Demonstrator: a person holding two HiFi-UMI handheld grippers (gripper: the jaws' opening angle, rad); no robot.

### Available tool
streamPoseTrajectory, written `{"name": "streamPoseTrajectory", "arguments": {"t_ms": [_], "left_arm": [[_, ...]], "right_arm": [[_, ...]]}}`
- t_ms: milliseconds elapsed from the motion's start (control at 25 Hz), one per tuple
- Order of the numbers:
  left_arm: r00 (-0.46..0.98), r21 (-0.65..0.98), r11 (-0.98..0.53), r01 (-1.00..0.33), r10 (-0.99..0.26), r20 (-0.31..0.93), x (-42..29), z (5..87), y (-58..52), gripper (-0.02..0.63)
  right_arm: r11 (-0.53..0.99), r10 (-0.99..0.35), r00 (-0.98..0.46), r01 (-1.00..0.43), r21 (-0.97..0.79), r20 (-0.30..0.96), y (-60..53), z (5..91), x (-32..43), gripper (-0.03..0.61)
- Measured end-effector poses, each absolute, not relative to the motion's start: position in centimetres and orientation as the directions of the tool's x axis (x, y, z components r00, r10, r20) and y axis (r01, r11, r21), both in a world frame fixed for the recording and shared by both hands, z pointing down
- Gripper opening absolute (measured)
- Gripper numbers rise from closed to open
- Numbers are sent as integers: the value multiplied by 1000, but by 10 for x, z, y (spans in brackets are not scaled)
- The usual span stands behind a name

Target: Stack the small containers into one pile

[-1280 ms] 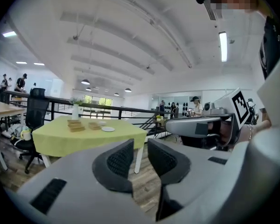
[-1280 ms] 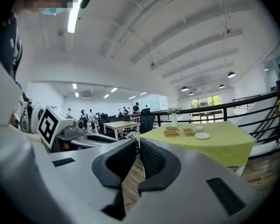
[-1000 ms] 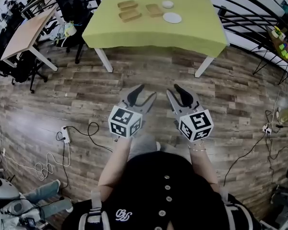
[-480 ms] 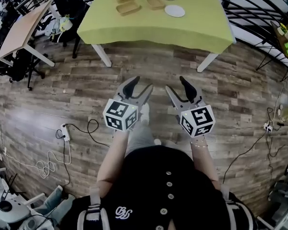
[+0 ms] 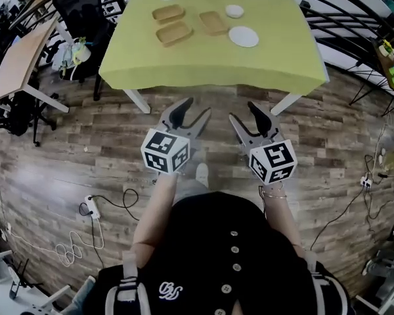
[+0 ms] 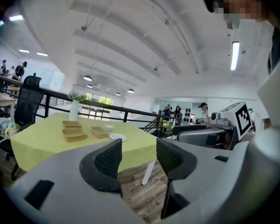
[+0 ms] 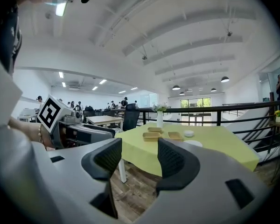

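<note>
Right tool (image 5: pixel 243 113) jaws just opened, empty; table (image 5: pixel 269 61) ahead, chair (image 5: pixel 79 5) beside it.

Nothing I can read — only square markers on my left cube (image 5: pixel 165 159) and right cube (image 5: pixel 273 162), and a white shirt emblem (image 5: pixel 165 292) too curly to decipher.

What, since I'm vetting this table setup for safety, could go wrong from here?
The vase stands beyond the wooden trays; a far reach might tip it. The white plate and small bowl lie beside the trays and could get knocked. The overhanging tablecloth could snag and drag everything.
</note>
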State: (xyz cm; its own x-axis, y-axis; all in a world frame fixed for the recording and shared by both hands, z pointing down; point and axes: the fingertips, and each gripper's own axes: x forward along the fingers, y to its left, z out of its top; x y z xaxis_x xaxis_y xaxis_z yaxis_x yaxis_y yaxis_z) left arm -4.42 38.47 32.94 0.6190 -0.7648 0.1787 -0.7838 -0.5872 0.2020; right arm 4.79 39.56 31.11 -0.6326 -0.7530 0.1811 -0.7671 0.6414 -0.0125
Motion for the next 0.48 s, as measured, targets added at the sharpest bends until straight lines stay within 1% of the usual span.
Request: {"name": "streamPoseTrajectory", "arguments": {"t_ms": [280,480], "left_arm": [[654,193,-625,-756,-733,189,-50,329,318,229],[660,228,-621,-750,-722,208,-47,344,291,229]], "right_arm": [[613,-776,-607,-790,-21,175,327,309,39,235],[618,-765,-608,-786,-23,211,298,320,41,233]]}}
